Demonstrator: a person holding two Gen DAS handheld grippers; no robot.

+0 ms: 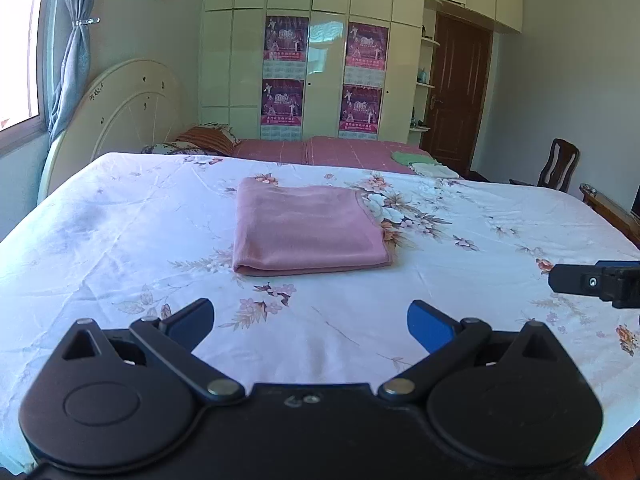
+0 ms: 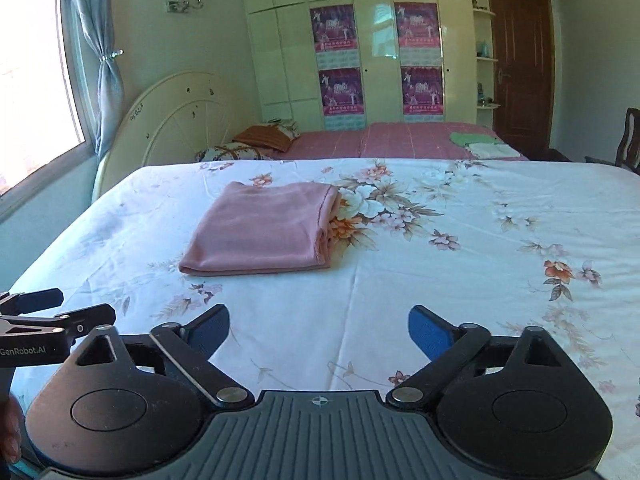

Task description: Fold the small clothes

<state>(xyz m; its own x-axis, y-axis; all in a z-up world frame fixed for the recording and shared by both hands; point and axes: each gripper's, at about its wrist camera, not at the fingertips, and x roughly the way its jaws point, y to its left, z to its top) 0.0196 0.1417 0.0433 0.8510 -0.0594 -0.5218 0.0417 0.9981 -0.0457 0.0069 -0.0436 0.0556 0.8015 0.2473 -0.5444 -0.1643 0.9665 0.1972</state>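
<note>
A pink garment (image 1: 308, 230) lies folded into a flat rectangle on the floral bedsheet (image 1: 120, 240). It also shows in the right wrist view (image 2: 260, 230). My left gripper (image 1: 310, 322) is open and empty, held back from the garment's near edge. My right gripper (image 2: 318, 328) is open and empty, near the front of the bed and to the right of the garment. The right gripper's side shows at the right edge of the left wrist view (image 1: 596, 282). The left gripper's side shows at the left edge of the right wrist view (image 2: 40, 320).
A second bed with a pink cover (image 2: 400, 142) lies beyond, with folded green and white clothes (image 2: 480, 144) and pillows (image 2: 256, 140) on it. A round headboard (image 2: 176, 116), a wardrobe (image 2: 360, 40), a door (image 2: 520, 68) and a chair (image 1: 556, 164) stand around.
</note>
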